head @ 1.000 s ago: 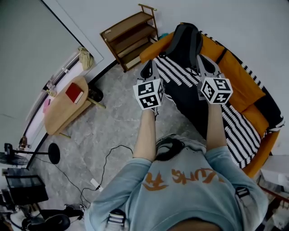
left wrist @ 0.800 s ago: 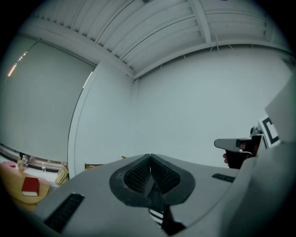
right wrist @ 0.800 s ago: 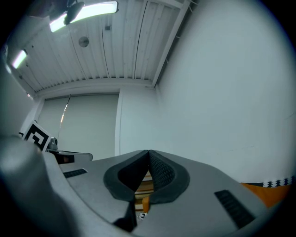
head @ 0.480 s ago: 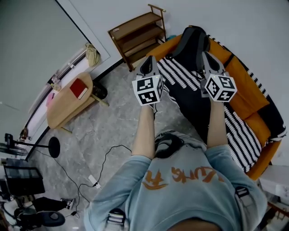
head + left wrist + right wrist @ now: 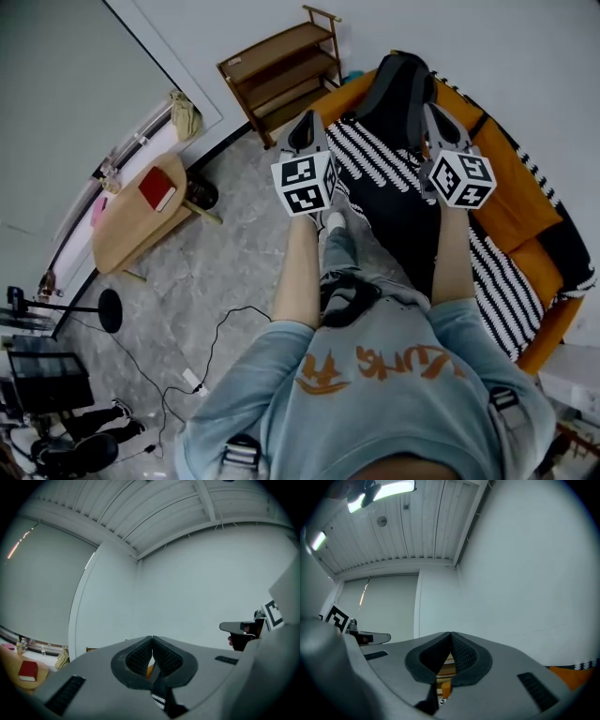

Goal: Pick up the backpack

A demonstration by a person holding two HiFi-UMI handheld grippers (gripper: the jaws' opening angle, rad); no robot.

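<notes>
- Left gripper (image 5: 152,639) is clamped shut with nothing in it, pads pressed right together.
- Right gripper (image 5: 450,634), same deal: closed tight and empty.
- Both are held out level in front of the person, pointing toward the backpack (image 5: 398,89).
- The backpack is dark grey, propped upright at the far end of the orange sofa (image 5: 511,206), on a black-and-white striped blanket (image 5: 375,155).
- A wooden shelf (image 5: 281,66) stands against the wall beside the sofa, and a small table (image 5: 127,234) with a red book (image 5: 155,190) sits further left.
</notes>
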